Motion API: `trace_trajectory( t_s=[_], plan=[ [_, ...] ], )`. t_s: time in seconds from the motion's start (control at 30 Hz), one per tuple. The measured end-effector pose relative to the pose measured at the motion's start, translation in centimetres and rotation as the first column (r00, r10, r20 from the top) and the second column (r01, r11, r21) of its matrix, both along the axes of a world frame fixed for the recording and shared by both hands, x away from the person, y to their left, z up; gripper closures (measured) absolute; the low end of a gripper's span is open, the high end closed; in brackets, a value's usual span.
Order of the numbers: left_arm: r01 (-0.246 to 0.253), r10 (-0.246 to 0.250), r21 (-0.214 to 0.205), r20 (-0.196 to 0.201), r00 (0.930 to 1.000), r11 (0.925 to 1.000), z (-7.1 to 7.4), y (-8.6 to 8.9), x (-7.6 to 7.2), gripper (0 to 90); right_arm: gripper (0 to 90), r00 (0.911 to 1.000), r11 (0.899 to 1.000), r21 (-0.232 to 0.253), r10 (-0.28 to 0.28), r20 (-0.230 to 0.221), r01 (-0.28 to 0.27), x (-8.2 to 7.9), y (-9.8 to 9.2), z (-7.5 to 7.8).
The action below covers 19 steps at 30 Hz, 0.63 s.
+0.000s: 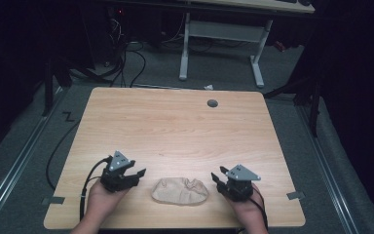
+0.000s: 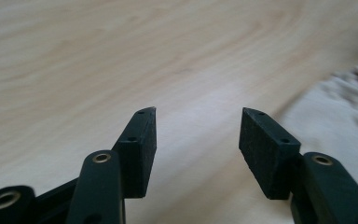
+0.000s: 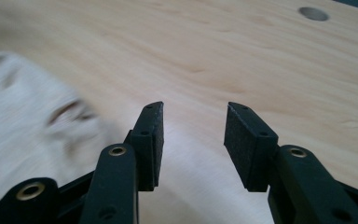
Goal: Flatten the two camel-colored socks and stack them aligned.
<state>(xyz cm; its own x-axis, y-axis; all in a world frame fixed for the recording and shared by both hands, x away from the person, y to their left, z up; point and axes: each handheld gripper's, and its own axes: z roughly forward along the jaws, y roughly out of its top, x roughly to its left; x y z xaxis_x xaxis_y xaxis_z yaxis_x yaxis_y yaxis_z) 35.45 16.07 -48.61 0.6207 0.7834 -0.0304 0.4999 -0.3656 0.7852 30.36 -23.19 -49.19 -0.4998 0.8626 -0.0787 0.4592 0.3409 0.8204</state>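
A crumpled beige cloth [image 1: 180,190] lies flat on the wooden table [image 1: 175,126] near its front edge, between my two grippers. My left gripper [image 1: 135,174] sits to the cloth's left, a short gap away, jaws open and empty. In the left gripper view the jaws [image 2: 198,122] stand wide over bare wood, with the cloth [image 2: 340,107] off to the right. My right gripper [image 1: 217,181] rests just right of the cloth, open with nothing held. In the right gripper view the open gripper [image 3: 195,116] points over bare wood, the cloth [image 3: 23,116] blurred at the left.
A round grey grommet [image 1: 212,103] sits near the table's far edge, also the grommet [image 3: 313,13] in the right gripper view. Beyond the table stand a white desk frame [image 1: 224,34] and loose cables [image 1: 131,58] on the dark floor. Metal rails run along both sides.
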Motion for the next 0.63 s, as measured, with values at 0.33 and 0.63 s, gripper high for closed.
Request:
trace_trajectory(
  t_s=[0.33,0.63],
  plan=[
    [-0.074,0.076,0.067,-0.027,0.9968,0.9951,-2.2,1.9,1.9,47.3,59.7,0.9909,0.992,-0.016,-0.127,-0.045,0.126,4.4,-1.6,-1.7],
    [-0.065,0.066,0.038,-0.023,0.9976,0.9972,-1.8,2.0,1.4,47.9,58.4,0.9894,0.992,-0.041,-0.121,-0.080,0.118,4.5,-1.8,-2.4]
  ],
)
